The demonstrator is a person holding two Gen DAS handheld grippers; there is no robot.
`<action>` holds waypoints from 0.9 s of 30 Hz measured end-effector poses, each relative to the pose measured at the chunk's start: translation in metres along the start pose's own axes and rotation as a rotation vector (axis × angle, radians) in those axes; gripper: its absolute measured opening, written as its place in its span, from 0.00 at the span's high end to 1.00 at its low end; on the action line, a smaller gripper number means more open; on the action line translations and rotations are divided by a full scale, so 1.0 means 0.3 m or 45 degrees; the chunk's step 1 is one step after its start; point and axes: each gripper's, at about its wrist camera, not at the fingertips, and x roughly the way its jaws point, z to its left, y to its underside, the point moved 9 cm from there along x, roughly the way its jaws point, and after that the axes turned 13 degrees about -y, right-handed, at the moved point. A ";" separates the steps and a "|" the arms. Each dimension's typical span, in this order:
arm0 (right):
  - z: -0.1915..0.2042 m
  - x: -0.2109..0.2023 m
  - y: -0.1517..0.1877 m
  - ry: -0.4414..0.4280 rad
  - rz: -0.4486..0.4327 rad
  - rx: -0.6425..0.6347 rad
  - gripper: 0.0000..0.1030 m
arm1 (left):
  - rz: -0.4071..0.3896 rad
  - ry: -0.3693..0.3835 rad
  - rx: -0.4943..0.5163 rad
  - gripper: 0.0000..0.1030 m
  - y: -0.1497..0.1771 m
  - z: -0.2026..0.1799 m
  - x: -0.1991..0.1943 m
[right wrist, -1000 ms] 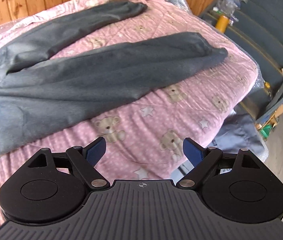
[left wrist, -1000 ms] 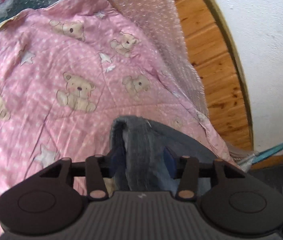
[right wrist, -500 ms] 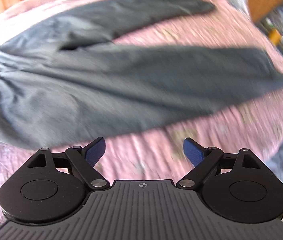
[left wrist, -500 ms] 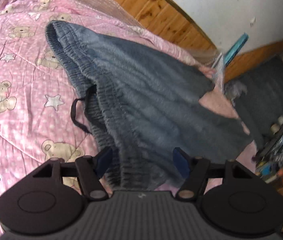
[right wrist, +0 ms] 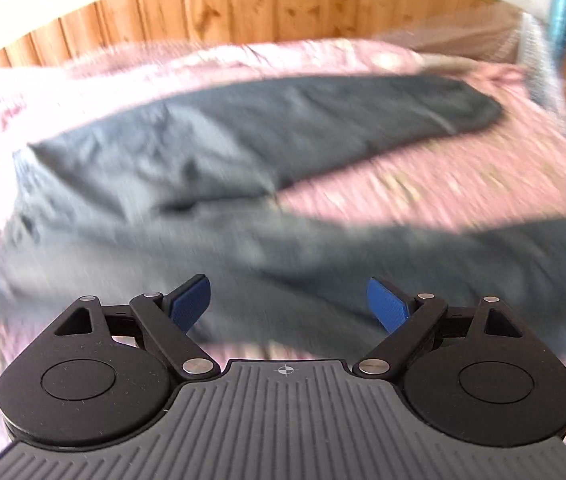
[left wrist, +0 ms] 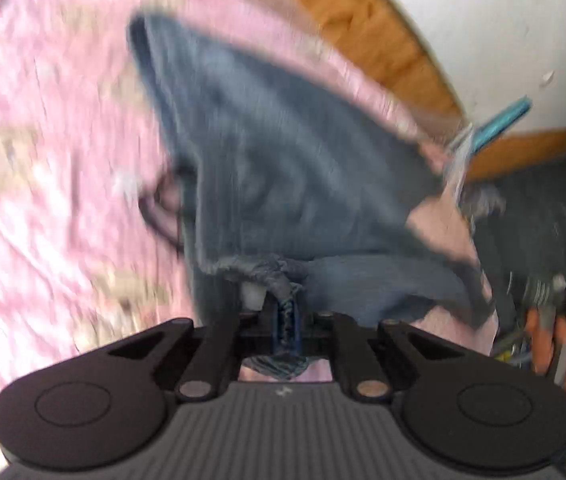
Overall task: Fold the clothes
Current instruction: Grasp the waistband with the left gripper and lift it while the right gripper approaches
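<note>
The left gripper [left wrist: 286, 322] has its two blue pads pressed together on a bunched edge of the grey trousers [left wrist: 283, 176] — a small wad of the cloth pokes out behind the pads, toward the camera. Ahead of those fingers the garment fans out across the pink bedspread [left wrist: 43, 160], its gathered waist edge running away up and to the left, with a thin dark loop beside it that is too smeared to identify. The whole left wrist view is motion-blurred, so the print on the bedspread cannot be read. Beyond the cloth, up and right, stand wooden panelling [left wrist: 367, 28] and a white wall [left wrist: 503, 20], with a turquoise object [left wrist: 503, 120] whose lower part is hidden.

The right gripper [right wrist: 287, 304] holds nothing — its blue pads [right wrist: 189, 300] are spread wide, hovering over the lower trouser leg [right wrist: 403, 256]. Whether they touch the fabric cannot be told. Ahead, the other leg [right wrist: 323, 120] stretches to the right across the bedspread; the two legs fork apart, and the near one is cut off at the right edge. Wooden panelling lies beyond. This view is blurred too.
</note>
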 end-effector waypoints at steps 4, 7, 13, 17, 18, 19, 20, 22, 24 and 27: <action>-0.086 0.189 -0.174 -0.117 -0.006 0.092 0.14 | -0.055 -0.044 -0.049 0.80 0.032 -0.007 -0.013; -0.114 0.336 -0.233 -0.077 0.064 -0.045 0.13 | -0.071 -0.088 -0.034 0.63 0.063 -0.036 0.006; -0.174 0.627 -0.354 0.003 0.202 -0.321 0.77 | -0.052 -0.223 0.007 0.71 0.093 -0.061 0.066; -0.158 0.653 -0.428 -0.067 0.232 -0.413 0.80 | -0.045 -0.267 -0.006 0.74 0.092 -0.046 0.082; -0.147 0.637 -0.446 -0.102 0.231 -0.423 0.79 | -0.043 -0.271 -0.010 0.74 0.096 -0.044 0.082; -0.135 0.620 -0.463 -0.136 0.230 -0.434 0.79 | -0.045 -0.271 -0.013 0.74 0.098 -0.047 0.078; -0.124 0.603 -0.480 -0.171 0.229 -0.444 0.80 | -0.049 -0.269 -0.014 0.71 0.101 -0.051 0.074; -0.101 0.569 -0.514 -0.240 0.227 -0.465 0.76 | -0.050 -0.267 0.015 0.63 0.112 -0.071 0.070; -0.025 0.536 -0.520 -0.367 0.246 -0.529 0.35 | -0.050 -0.272 0.063 0.59 0.126 -0.095 0.073; 0.248 0.542 -0.413 -0.661 0.343 -0.744 0.23 | -0.052 -0.276 0.074 0.58 0.136 -0.107 0.088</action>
